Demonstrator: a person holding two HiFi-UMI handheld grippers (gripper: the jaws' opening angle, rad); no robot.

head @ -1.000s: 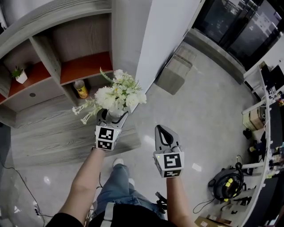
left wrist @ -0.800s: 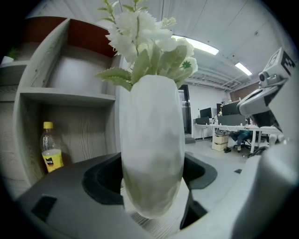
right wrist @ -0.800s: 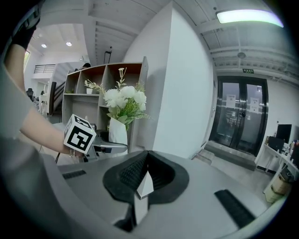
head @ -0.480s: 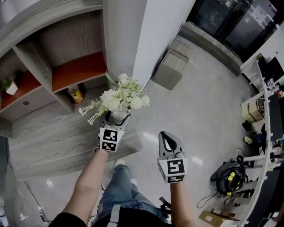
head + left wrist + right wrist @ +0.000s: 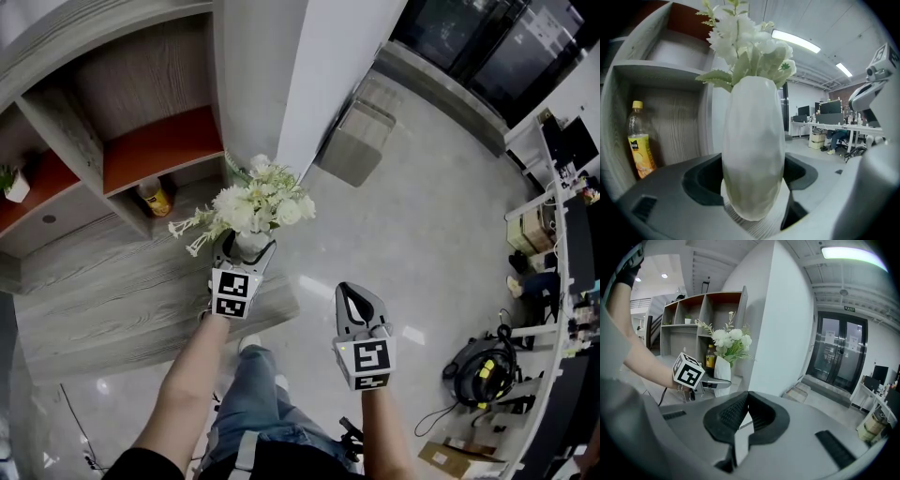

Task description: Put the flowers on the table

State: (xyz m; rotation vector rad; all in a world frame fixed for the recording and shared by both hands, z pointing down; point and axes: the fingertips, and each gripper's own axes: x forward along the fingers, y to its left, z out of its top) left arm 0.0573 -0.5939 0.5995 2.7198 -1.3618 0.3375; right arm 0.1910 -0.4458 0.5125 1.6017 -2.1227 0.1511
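A white vase (image 5: 753, 154) of white flowers (image 5: 255, 202) with green leaves stands upright between the jaws of my left gripper (image 5: 245, 247), which is shut on it and carries it in the air in front of the wooden shelf unit (image 5: 112, 112). The right gripper view shows the same vase (image 5: 722, 376) and flowers (image 5: 731, 339) at left centre. My right gripper (image 5: 357, 298) is shut and empty, its tips touching, lower and to the right of the vase over the floor. No table top shows close by.
A yellow drink bottle (image 5: 153, 197) stands in a lower shelf cell. A small potted plant (image 5: 11, 183) sits on the left shelf. A white pillar (image 5: 309, 84) rises behind the flowers, a grey box (image 5: 354, 142) beside it. Desks and gear (image 5: 562, 234) line the right side.
The left gripper with the vase has shifted slightly right and away from the shelf as the person moves; the shelf slid left in view. The right gripper stayed shut beside it.
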